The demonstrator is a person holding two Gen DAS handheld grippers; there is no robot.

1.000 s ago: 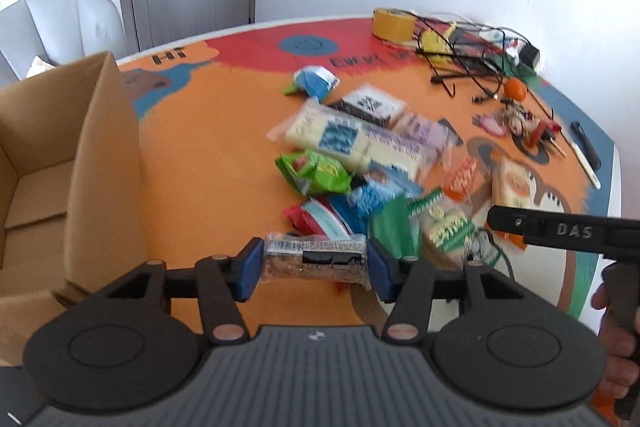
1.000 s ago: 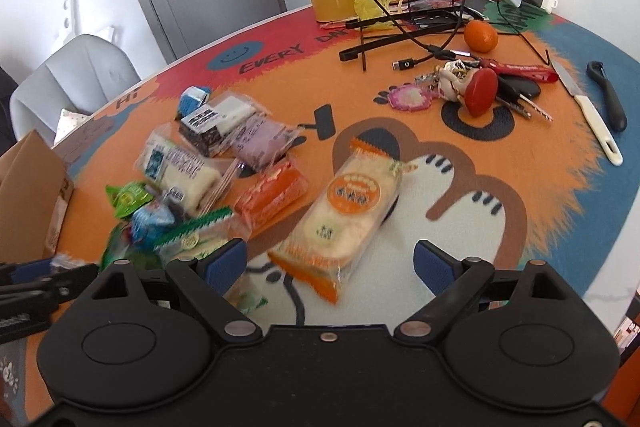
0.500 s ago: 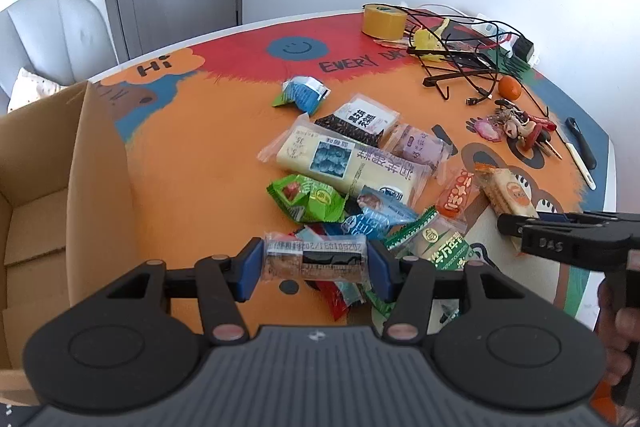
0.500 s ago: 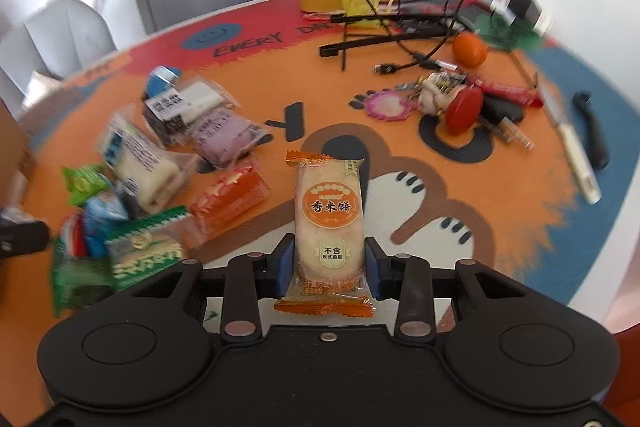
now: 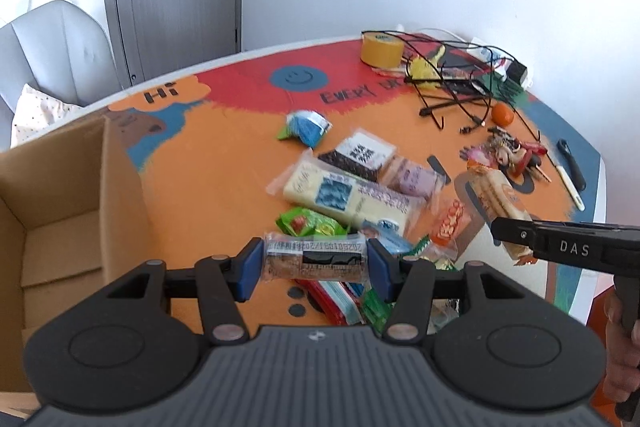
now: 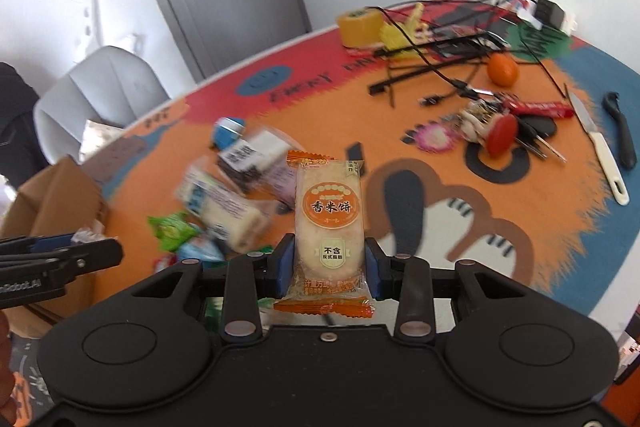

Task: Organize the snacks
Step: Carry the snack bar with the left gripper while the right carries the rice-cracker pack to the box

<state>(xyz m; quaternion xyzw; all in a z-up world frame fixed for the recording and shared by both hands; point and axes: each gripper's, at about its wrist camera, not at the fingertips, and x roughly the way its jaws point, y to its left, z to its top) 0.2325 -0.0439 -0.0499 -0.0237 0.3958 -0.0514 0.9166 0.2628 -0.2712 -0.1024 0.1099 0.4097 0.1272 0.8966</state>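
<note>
My left gripper [image 5: 316, 263] is shut on a clear-wrapped brown snack bar [image 5: 316, 259], held crosswise above the table, just right of the open cardboard box [image 5: 60, 195]. My right gripper [image 6: 324, 263] is shut on an orange rice cracker packet [image 6: 329, 215], lifted off the table; the packet also shows in the left wrist view [image 5: 496, 199]. A pile of snack packets [image 5: 352, 195] lies on the orange table mat between the two grippers. The box also shows at the left edge of the right wrist view [image 6: 56, 195].
At the far right of the table lie cables [image 6: 440, 67], a yellow tape roll [image 6: 358, 27], an orange fruit [image 6: 502, 69], keys and trinkets [image 6: 496, 127], a white-handled knife [image 6: 600, 155] and a black tool [image 6: 622, 131]. A grey chair [image 5: 56, 43] stands behind the box.
My right gripper closed on the rice cracker packet and lifted it off the table. My left gripper rose and drew back, still holding the snack bar beside the box.
</note>
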